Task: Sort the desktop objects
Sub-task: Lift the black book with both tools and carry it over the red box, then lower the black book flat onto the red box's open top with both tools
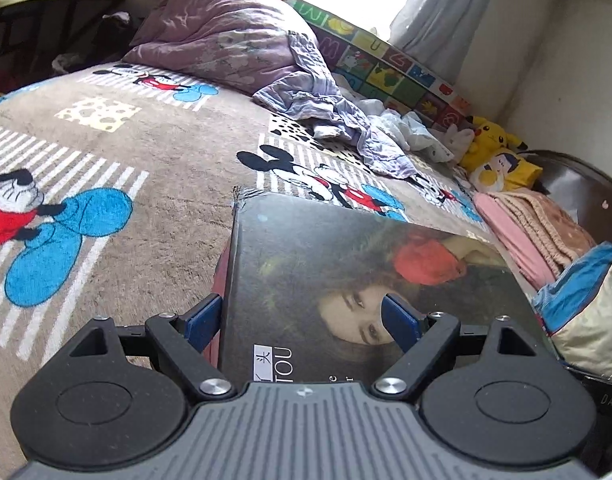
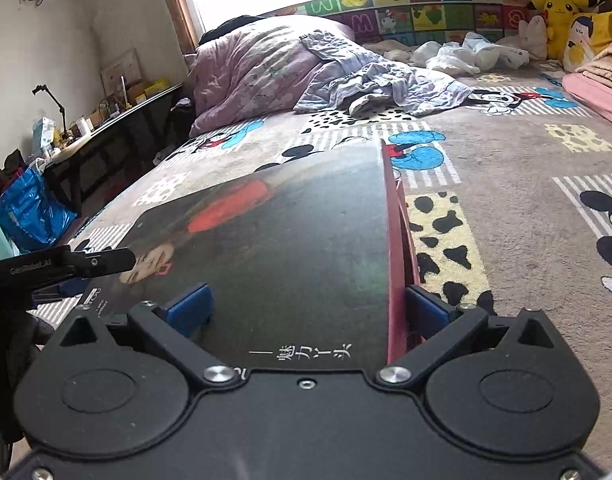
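On blanket [image 1: 154, 184]: box [image 1: 346, 280] between jaws.

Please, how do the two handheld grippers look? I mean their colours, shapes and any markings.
Both the left gripper and the right gripper have black linkage arms, round black housings, silver screws and blue fingers. The left body is ribbed grey; the right is plain black.

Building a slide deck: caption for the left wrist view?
Left claw straddling a portrait-cover book above a Mickey Mouse blanket.

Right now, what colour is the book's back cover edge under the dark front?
Dark red, maroon-like; the book's red edge shows best in the right wrist view.
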